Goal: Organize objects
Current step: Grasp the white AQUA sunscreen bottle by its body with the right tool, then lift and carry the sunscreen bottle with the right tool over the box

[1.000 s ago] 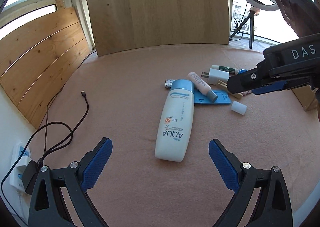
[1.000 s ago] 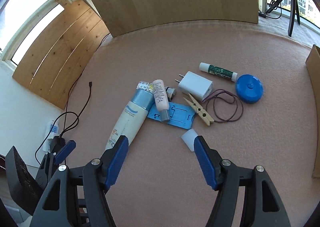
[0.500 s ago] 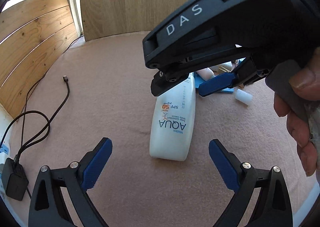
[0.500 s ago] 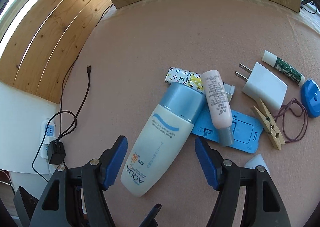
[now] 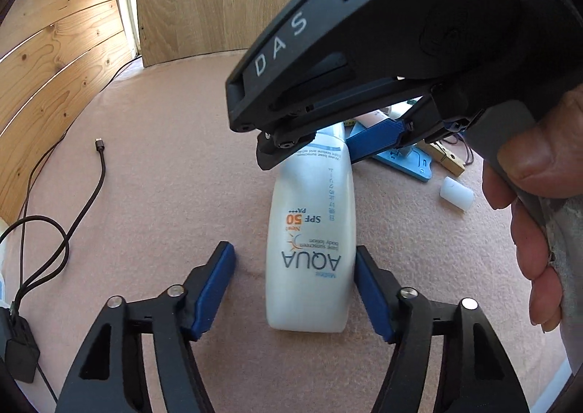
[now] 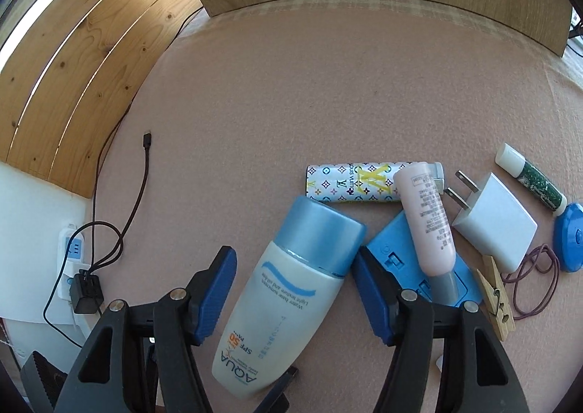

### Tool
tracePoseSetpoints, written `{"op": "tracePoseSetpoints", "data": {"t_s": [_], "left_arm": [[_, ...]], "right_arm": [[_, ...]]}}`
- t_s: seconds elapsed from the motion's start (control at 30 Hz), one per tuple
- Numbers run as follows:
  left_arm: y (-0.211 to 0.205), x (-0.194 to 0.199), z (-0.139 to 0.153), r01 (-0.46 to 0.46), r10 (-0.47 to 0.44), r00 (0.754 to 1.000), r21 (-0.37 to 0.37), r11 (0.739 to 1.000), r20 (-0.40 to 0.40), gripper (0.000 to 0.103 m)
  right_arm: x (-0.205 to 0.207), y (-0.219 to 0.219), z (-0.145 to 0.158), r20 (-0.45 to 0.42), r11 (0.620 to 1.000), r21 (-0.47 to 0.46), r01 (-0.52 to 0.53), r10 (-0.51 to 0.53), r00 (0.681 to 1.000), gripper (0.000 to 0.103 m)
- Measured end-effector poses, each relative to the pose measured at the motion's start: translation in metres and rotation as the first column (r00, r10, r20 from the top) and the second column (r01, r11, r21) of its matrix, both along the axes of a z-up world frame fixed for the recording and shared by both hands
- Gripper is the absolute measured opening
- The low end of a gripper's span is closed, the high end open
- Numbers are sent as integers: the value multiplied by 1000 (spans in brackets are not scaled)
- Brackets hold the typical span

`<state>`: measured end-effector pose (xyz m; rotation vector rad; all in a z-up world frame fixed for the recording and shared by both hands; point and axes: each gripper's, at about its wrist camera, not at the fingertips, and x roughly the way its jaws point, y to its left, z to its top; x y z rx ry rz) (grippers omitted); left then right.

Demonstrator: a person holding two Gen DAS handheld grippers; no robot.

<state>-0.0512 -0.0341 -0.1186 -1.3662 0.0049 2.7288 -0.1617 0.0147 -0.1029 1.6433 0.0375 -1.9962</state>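
Observation:
A white AQUA sunscreen bottle [image 5: 309, 242] with a blue cap [image 6: 320, 231] lies flat on the pink cloth. My left gripper [image 5: 293, 285] is open and straddles the bottle's bottom end; its right pad is close to the bottle, its left pad apart. My right gripper [image 6: 293, 289] is open above the bottle's upper body, near the cap, and its body [image 5: 382, 48] fills the upper left wrist view. A pink tube [image 6: 428, 220] lies on a blue flat holder [image 6: 397, 249]. A patterned tube [image 6: 353, 181] lies behind the cap.
To the right lie a white plug adapter [image 6: 495, 220], a green glue stick [image 6: 532, 180], a blue round case [image 6: 570, 242], a wooden clothespin [image 6: 495, 300], a purple band [image 6: 535, 278] and a small white cap [image 5: 457, 192]. A black cable [image 6: 135, 194] and power strip [image 6: 71, 267] lie left.
Both grippers moved in on the sunscreen bottle. The left jaws narrowed around its bottom end. The right gripper came lower over its upper body.

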Motion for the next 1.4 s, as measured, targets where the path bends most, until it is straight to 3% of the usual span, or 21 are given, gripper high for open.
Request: {"op": "tracePoseSetpoints", "data": {"t_s": [0.07,0.33,0.67,0.87,1.4], "left_arm": [[6,1,1,29,-29,1000,5,1000,-5,49],[13,15,2,25,-25,1000,26,999,-12,49],[-5,64,3,36,-34,999,63,997,-26,49],[-6,70,5,54,-50,998,91,994,-38,49],[-13,83,7,66,-60,997,118,991,-54,49]], "right_arm": [[-1,3,0,2,1000,-14,8,-8,1000,52],[3,3,-1,34,1000,-7,1,-1,999,50],[51,-1,-1,40,999,4,50,-50,998,48],[59,6,0,29,994,7,105,-105,994,47],[72,7,10,-24,991,8,130,-130,991,44]]}}
